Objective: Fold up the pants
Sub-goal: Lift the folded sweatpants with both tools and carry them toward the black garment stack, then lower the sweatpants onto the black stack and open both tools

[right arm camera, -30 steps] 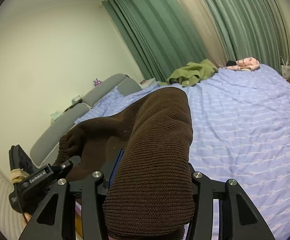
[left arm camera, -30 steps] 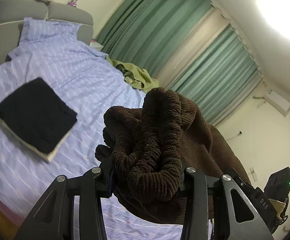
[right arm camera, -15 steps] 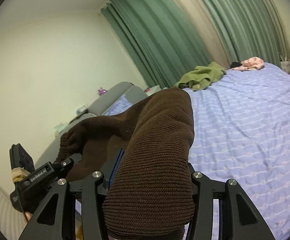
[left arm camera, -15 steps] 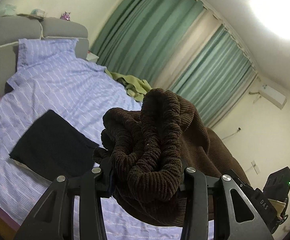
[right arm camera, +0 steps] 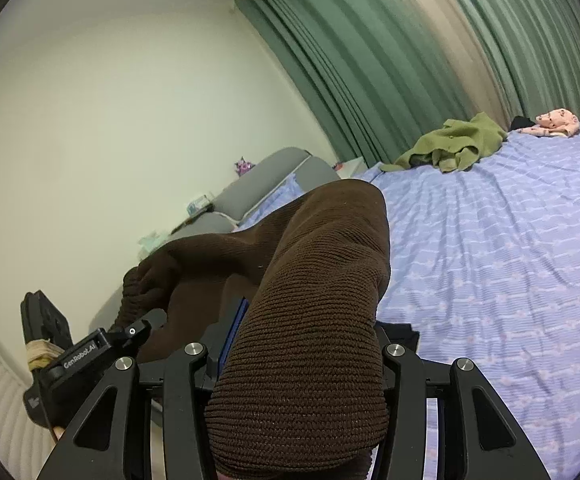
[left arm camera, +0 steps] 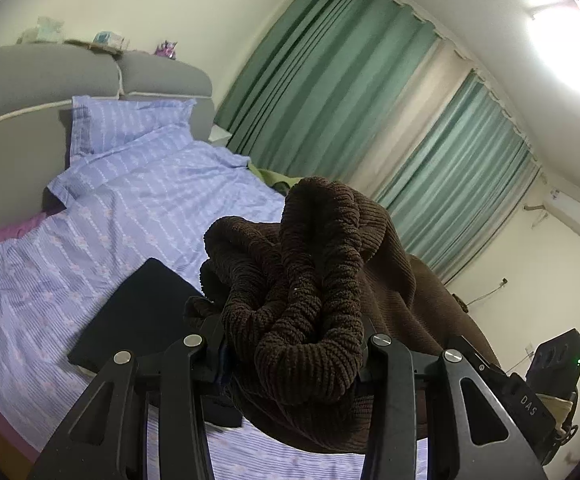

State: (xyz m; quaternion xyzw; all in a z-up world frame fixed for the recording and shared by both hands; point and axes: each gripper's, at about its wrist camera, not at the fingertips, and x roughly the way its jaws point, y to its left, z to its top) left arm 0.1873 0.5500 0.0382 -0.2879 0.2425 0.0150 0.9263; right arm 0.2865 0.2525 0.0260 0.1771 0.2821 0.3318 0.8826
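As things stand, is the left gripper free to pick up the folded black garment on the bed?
Probably not. The left gripper is shut on the brown pants, which the right gripper also grips. The black garment lies uncovered on the bed just below, but the pants must be released first.

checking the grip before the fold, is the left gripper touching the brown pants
Touching. The left wrist view shows the left gripper clamped on the bunched ribbed end of the brown pants, fabric bulging out over both fingers.
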